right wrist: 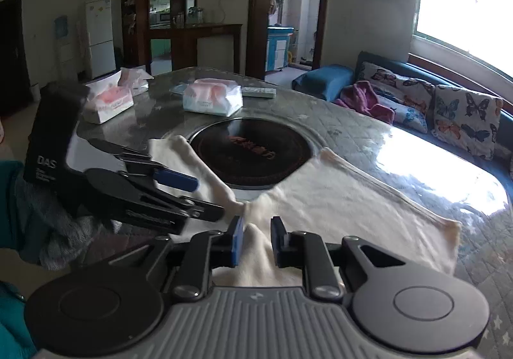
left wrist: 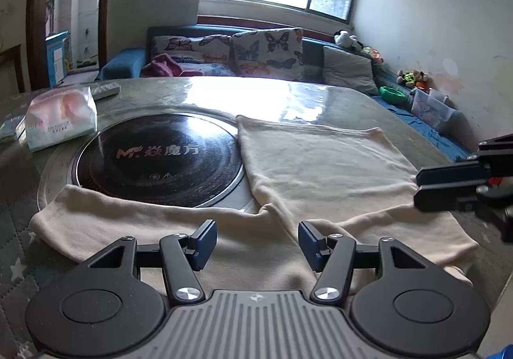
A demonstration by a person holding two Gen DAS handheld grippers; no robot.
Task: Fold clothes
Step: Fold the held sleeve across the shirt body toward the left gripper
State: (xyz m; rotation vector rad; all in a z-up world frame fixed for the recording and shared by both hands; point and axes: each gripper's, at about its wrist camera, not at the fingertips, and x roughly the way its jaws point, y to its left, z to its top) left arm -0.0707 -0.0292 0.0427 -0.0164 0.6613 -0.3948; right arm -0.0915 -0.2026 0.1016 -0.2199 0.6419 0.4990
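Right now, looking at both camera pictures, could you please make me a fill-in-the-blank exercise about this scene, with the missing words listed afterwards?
1. The cream garment lies spread on the ____.
2. The left gripper hovers over the garment with its jaws ____.
3. A raised fold of cloth sits between the jaws of the ____ gripper.
4. The garment partly covers the rim of the round black ____.

Missing words: table; open; right; cooktop

On the round black hob (left wrist: pixel 160 160) set into my worktop I read a reddish logo "MF" followed by the Chinese characters 焱魔方. On the black block (right wrist: pixel 54 134) behind my left fingers, "DAS" stands in pale letters; the lines beneath are too small.
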